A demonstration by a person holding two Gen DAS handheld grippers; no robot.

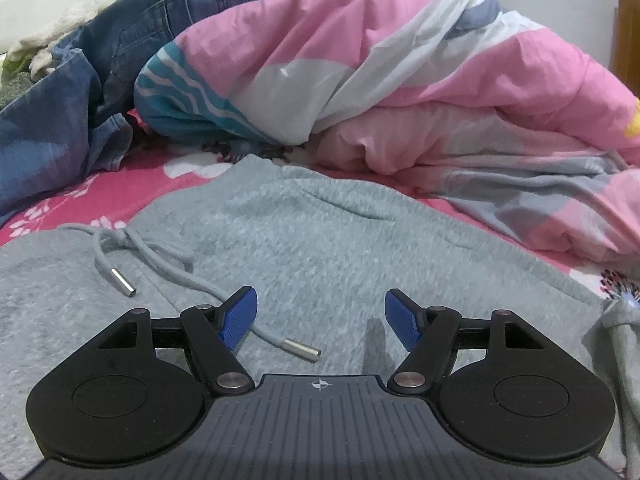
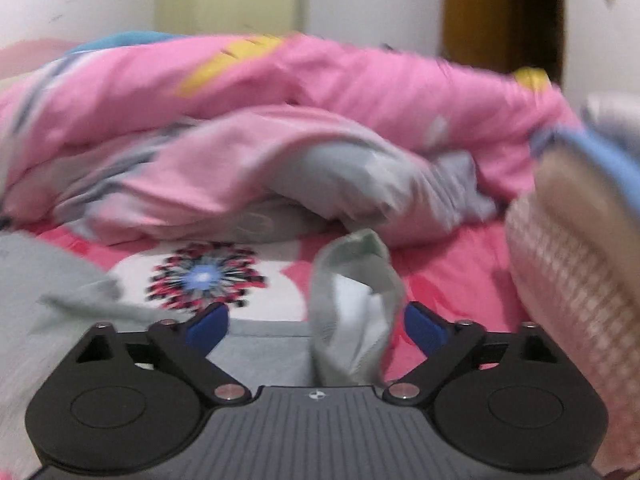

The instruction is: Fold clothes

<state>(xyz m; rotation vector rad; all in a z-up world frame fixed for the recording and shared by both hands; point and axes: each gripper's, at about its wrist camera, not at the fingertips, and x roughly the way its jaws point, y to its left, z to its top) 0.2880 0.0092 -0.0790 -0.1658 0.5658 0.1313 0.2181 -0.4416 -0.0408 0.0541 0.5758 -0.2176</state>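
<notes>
On the floral bedsheet (image 1: 132,184), the grey sweatpants (image 1: 320,232) lay flat and unfolded, drawstring (image 1: 160,256) loose. The left gripper (image 1: 321,322) hovered above them, jaws apart and empty. The right gripper (image 2: 316,326) stood open around a raised fabric flap (image 2: 352,312), not clamped. Jeans (image 1: 80,80) lay far left; a pink duvet (image 1: 400,80) crowded the far edge.

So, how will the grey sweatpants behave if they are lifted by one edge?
The grey sweatpants look soft and wrinkled, so they will probably sag and hang limp. The drawstring lies loose and will likely dangle; its metal tips may swing.
</notes>
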